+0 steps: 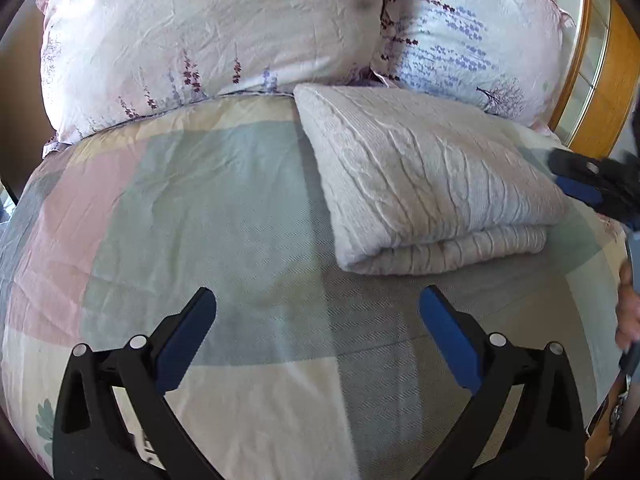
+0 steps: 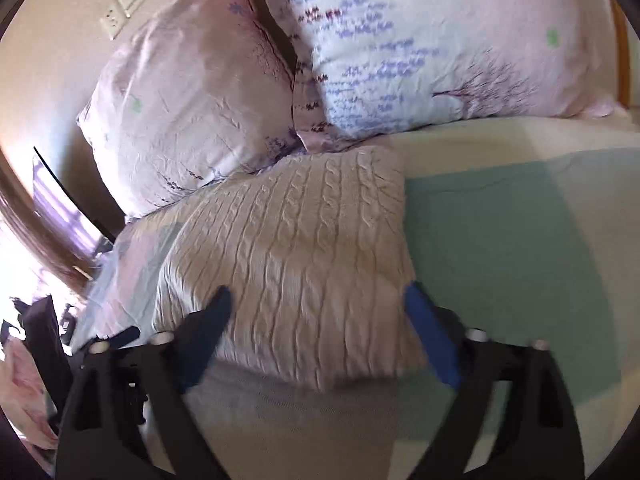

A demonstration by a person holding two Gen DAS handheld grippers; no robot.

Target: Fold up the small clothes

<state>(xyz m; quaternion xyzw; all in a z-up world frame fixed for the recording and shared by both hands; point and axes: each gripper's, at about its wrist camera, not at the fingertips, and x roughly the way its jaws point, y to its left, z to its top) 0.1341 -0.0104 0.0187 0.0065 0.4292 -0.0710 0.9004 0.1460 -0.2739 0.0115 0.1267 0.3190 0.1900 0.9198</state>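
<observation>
A folded sweater (image 1: 432,184) is seen on the bed (image 1: 200,208) near the pillows (image 1: 208,28). The right gripper (image 2: 316,312) is spread wide, empty, straddling its near edge. The left gripper (image 1: 318,308), wide and empty, is held farther back.

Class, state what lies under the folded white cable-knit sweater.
The folded white cable-knit sweater rests on the pastel patchwork bedspread. Whatever lies directly beneath it is covered.
</observation>
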